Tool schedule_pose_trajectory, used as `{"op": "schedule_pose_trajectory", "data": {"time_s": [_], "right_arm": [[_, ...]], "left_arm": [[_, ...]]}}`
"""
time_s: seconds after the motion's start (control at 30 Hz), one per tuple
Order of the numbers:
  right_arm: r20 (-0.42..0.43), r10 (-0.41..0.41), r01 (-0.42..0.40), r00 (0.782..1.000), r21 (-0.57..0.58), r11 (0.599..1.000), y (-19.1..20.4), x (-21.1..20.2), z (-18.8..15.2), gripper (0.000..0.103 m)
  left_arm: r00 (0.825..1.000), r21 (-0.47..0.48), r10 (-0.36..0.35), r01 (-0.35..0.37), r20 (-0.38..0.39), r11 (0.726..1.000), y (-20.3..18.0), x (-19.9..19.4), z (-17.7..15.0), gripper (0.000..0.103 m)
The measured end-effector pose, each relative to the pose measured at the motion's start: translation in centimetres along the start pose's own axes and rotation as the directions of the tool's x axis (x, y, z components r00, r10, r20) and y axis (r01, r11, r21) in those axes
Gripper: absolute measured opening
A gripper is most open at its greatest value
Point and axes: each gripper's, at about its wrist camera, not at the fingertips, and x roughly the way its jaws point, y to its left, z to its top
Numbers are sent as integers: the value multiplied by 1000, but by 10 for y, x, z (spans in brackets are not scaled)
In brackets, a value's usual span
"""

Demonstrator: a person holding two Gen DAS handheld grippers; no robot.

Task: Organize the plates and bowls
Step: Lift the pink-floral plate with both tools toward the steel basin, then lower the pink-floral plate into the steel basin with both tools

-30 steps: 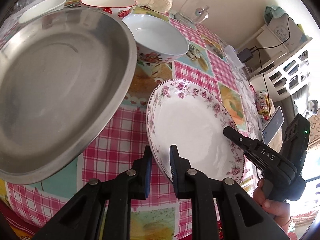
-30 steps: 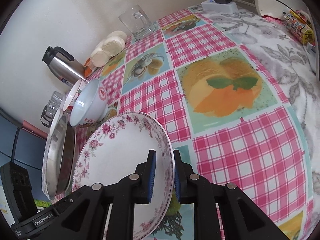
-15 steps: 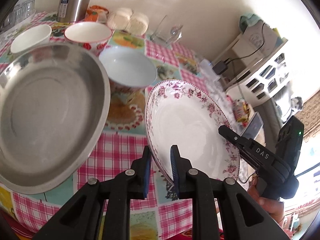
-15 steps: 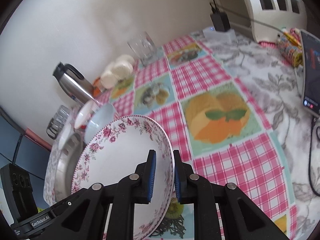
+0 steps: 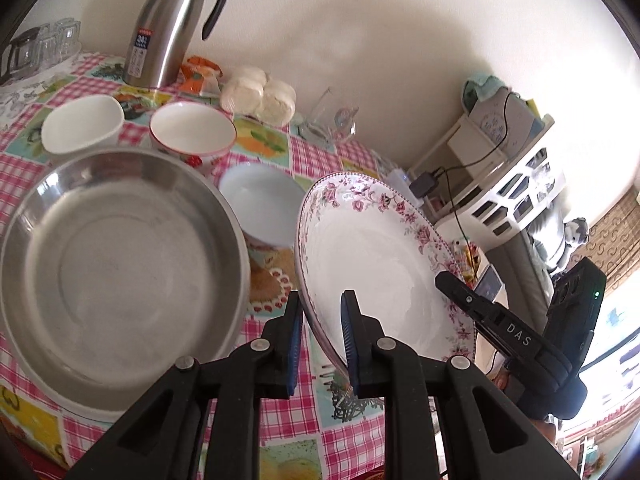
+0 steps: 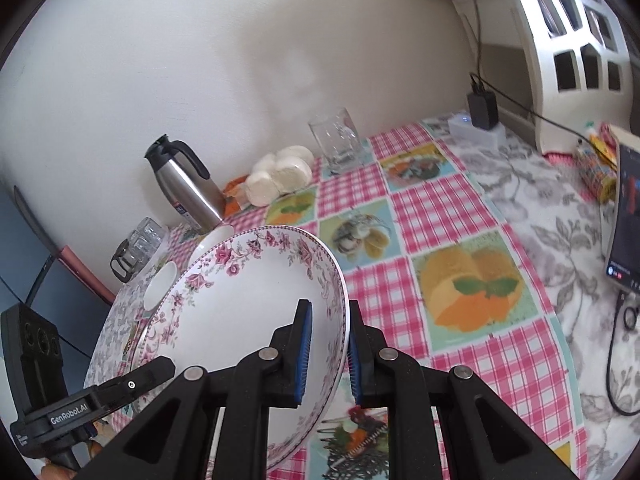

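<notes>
A white plate with a pink floral rim (image 5: pixel 380 264) (image 6: pixel 248 304) hangs tilted above the checked tablecloth, held from both sides. My left gripper (image 5: pixel 320 336) is shut on its left rim, and my right gripper (image 6: pixel 326 352) is shut on the opposite rim. Each gripper shows in the other's view: the right gripper (image 5: pixel 500 332), the left gripper (image 6: pixel 92 400). On the table to the left lies a wide steel plate (image 5: pixel 120 264). Behind it stand a white bowl (image 5: pixel 80 124), a red-rimmed bowl (image 5: pixel 192 132) and a pale blue bowl (image 5: pixel 260 204).
A steel thermos (image 5: pixel 168 28) (image 6: pixel 184 184), wrapped buns (image 5: pixel 260 96) and a glass mug (image 5: pixel 328 120) (image 6: pixel 336 140) line the wall. Small glasses (image 5: pixel 44 46) stand at the far left. A phone (image 6: pixel 624 216), a charger on a power strip (image 6: pixel 476 124) and a white shelf (image 5: pixel 516 184) are at the right.
Both grippers have risen with the floral plate between them. The table and the steel plate have dropped lower in view, and more of the wall and thermos shows.
</notes>
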Motion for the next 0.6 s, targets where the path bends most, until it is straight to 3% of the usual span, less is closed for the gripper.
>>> {"op": "schedule_pose_trajectory", "data": {"time_s": [0.6], "right_arm": [[48, 71, -69, 996, -48, 996, 78, 13, 5, 17]], "left_arm": [[994, -78, -27, 35, 107, 996, 55, -52, 33, 19]]}}
